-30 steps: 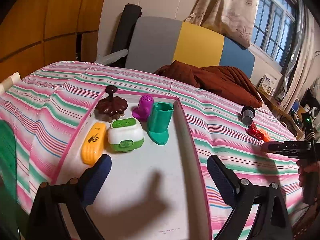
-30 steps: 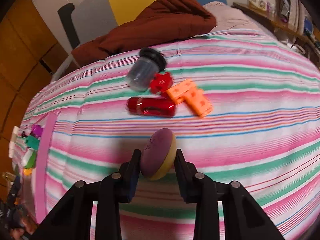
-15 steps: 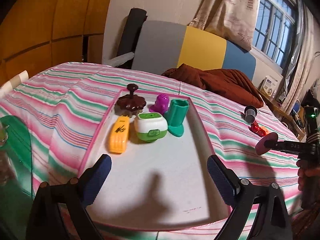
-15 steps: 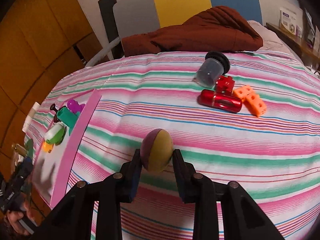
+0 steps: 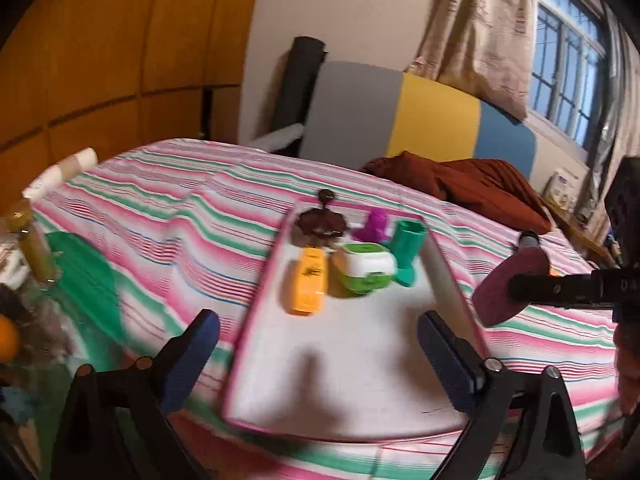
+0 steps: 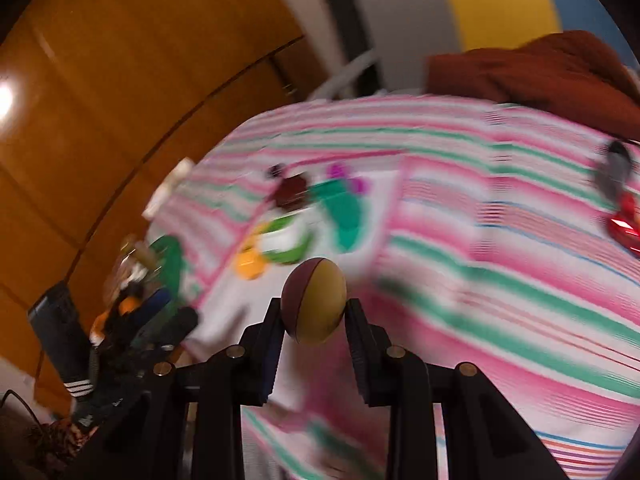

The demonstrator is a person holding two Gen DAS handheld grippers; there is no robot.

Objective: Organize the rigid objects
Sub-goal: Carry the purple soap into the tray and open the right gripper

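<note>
A white tray with a pink rim (image 5: 360, 368) lies on the striped bed. It holds an orange case (image 5: 307, 286), a green-and-white box (image 5: 364, 266), a teal cup (image 5: 406, 250), a purple toy (image 5: 376, 224) and a brown spinning top (image 5: 322, 222). My left gripper (image 5: 320, 360) is open and empty, at the tray's near end. My right gripper (image 6: 314, 316) is shut on a maroon-and-yellow ball (image 6: 314, 306), held above the tray's right edge; the ball also shows in the left wrist view (image 5: 508, 286). The right wrist view is blurred.
A grey cup (image 6: 614, 170) and a red object (image 6: 624, 220) lie on the striped cover to the right. A brown blanket (image 5: 472, 190) lies at the bed's head. Clutter, including a green item (image 5: 86, 276), sits off the bed's left side.
My right gripper has carried the ball left from the loose toys to the tray's right edge. My left gripper has pulled back and swung left; the tray now sits further off.
</note>
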